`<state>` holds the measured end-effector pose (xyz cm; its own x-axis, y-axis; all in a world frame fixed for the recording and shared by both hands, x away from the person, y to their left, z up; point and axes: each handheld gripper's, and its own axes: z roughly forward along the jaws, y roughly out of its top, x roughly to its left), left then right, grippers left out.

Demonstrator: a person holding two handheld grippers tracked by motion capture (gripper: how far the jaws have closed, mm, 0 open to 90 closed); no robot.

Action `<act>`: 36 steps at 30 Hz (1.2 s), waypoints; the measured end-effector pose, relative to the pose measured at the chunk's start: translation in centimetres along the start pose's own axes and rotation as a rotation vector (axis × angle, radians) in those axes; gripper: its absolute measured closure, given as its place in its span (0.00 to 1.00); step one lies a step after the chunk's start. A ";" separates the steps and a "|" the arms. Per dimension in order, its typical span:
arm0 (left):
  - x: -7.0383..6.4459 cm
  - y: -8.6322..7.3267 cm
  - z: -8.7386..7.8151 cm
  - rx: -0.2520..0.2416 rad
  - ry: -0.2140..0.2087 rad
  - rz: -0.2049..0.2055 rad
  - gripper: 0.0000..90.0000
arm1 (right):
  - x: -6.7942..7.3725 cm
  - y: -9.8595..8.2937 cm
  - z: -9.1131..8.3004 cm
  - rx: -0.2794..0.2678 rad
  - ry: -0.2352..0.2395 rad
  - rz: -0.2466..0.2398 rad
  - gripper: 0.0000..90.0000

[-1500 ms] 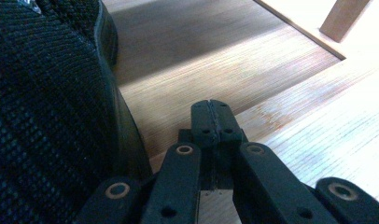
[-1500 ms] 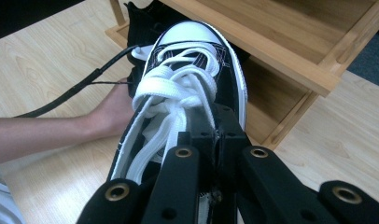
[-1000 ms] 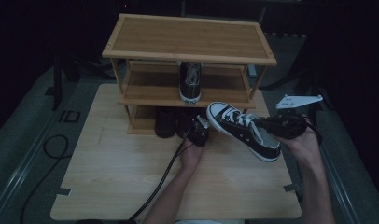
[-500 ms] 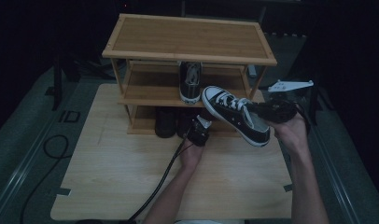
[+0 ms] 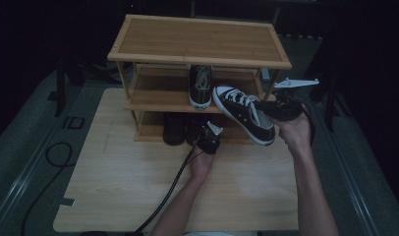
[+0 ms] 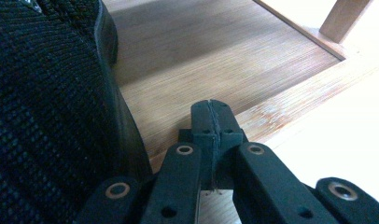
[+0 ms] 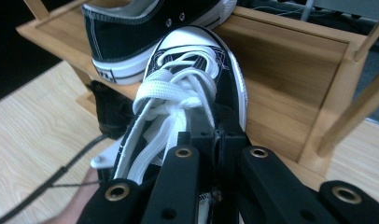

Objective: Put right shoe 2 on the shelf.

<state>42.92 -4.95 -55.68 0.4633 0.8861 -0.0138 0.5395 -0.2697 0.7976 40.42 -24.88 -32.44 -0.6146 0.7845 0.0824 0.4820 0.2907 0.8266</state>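
Dark room, light wood table [image 5: 114, 196] with a three-tier bamboo rack [image 5: 200, 42] at the far side. Right gripper [image 5: 278, 107] is clamped on the heel collar of a black sneaker [image 5: 244, 114], carried in the air with its toe at the front edge of the middle shelf [image 5: 158, 101]; in the right gripper view the jaws pinch the collar edge just behind the laces [image 7: 171, 105]. Toe cap sits just right of the mate [image 5: 201, 88], which is already parked on that shelf, heel facing out. Left gripper [image 5: 209, 140] is low at the bottom shelf [image 6: 215, 60] front, jaws pressed together on nothing; its own view shows a dark knit shoe [image 6: 43, 102] right beside them, whether touching I can't tell. Two dark shoes [image 5: 174, 129] stand on that bottom tier. My read: step in hand is shelving the second sneaker next to its mate, roughly the last stretch of the carry. Next move needs the toe pushed straight in over the shelf lip, sole levelled so it doesn't catch the edge, and enough offset to the right to avoid knocking the mate or the rack's right post [image 5: 269, 86]; then release once the sole is flat. Left gripper looks idle, should stay clear.
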 end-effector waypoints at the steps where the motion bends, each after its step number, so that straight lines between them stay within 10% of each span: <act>1: 0.0 0.0 0.0 0.000 0.000 0.000 1.00 | 0.0 0.1 0.2 -0.003 -0.002 0.007 0.98; 19: 0.0 0.0 0.0 -0.001 -0.003 -0.001 1.00 | 0.2 1.0 3.0 -0.040 -0.066 0.135 0.98; 36: 0.0 0.0 0.0 -0.001 -0.002 0.001 1.00 | -0.2 1.2 2.4 -0.020 -0.038 0.135 0.85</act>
<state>42.91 -4.96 -55.68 0.4647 0.8853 -0.0142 0.5389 -0.2700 0.7979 42.60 -23.44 -32.80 -0.5206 0.8360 0.1733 0.5463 0.1702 0.8201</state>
